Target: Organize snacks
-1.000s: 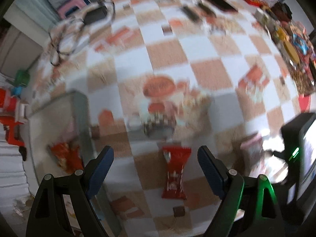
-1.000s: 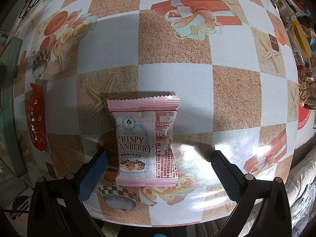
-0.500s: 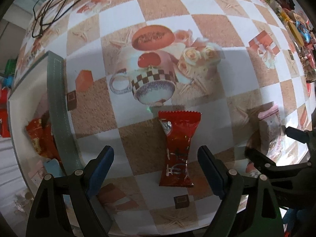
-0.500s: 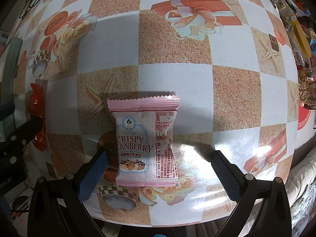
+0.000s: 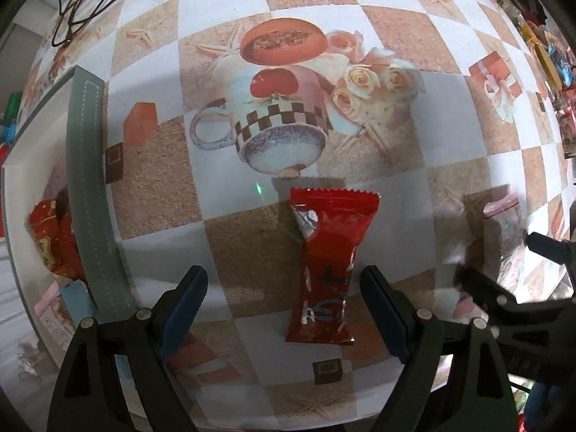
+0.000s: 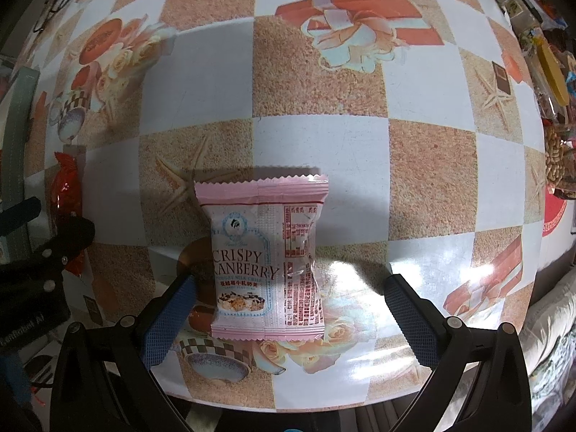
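Observation:
A red snack packet [image 5: 329, 266] lies flat on the checked tablecloth between the jaws of my left gripper [image 5: 282, 280], closer to the right finger. That gripper is open and points down, and its pads are clear of the wrapper. A pink "Crispy Cranberry" packet [image 6: 268, 262] lies between the wide-open jaws of my right gripper [image 6: 291, 284], also untouched. The left wrist view shows the pink packet [image 5: 504, 223] at the right, under the right gripper. At the left edge of the right wrist view, the red packet [image 6: 66, 194] is partly hidden by the left gripper's black body.
A white box with a grey-green rim [image 5: 90, 187] stands left of the red packet and holds red packets [image 5: 46, 248]. A heap of snacks [image 6: 554, 165] lines the table's far right. Black cables [image 5: 82, 0] lie at the back left. The table's front edge runs just below both grippers.
My left gripper has come down over the red packet, which now looks larger between its jaws, and it has entered the right wrist view. The right gripper and pink packet have not moved.

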Demonstrator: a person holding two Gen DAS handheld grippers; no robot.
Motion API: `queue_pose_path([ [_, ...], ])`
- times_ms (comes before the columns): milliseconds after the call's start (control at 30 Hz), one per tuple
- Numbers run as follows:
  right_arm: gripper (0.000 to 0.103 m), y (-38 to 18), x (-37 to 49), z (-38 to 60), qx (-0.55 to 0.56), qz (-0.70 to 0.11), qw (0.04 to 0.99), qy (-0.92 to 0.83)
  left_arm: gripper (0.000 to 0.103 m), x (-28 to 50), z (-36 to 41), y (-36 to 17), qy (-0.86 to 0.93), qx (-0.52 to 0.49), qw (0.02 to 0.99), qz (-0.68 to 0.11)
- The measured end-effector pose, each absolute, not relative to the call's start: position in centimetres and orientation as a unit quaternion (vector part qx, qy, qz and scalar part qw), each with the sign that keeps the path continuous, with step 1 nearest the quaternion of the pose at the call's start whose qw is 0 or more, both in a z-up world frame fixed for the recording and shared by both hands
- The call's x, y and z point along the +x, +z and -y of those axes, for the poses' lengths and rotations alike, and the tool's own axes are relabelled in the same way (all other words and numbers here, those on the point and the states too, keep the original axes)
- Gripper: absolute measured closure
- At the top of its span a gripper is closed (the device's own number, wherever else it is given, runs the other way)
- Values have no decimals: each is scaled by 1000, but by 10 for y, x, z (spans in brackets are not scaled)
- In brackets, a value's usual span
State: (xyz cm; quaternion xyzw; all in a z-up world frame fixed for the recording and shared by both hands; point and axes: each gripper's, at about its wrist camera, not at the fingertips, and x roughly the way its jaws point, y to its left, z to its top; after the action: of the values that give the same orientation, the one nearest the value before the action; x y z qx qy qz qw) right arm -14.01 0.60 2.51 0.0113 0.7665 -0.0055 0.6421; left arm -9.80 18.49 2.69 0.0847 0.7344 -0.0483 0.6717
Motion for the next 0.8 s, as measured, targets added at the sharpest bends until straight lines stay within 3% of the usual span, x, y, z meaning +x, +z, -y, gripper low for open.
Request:
queue_pose_path([
  [167, 0, 24, -124, -5, 7, -776, 631, -2, 11, -95, -182, 20, -51, 75, 669, -737],
  [267, 1, 24, -121, -6, -2, -779, 626, 2, 18, -94, -180, 19, -57, 73, 665, -741],
  [400, 19, 33, -121, -13, -9, -774, 633, 10, 45, -95, -171, 31, -67, 82, 667, -737],
  [467, 37, 39, -120, -18, -18, -769, 639, 18, 60, -96, -169, 33, -71, 85, 669, -735],
  [500, 43, 42, -118, -20, -21, -766, 642, 20, 72, -96, -168, 34, -73, 85, 670, -734],
  [533, 57, 45, -117, -22, -24, -764, 644, 21, 81, -96, -167, 35, -76, 85, 670, -733],
  [800, 61, 51, -108, -20, 9, -765, 643, 21, 81, -97, -176, 50, -92, 69, 674, -729],
])
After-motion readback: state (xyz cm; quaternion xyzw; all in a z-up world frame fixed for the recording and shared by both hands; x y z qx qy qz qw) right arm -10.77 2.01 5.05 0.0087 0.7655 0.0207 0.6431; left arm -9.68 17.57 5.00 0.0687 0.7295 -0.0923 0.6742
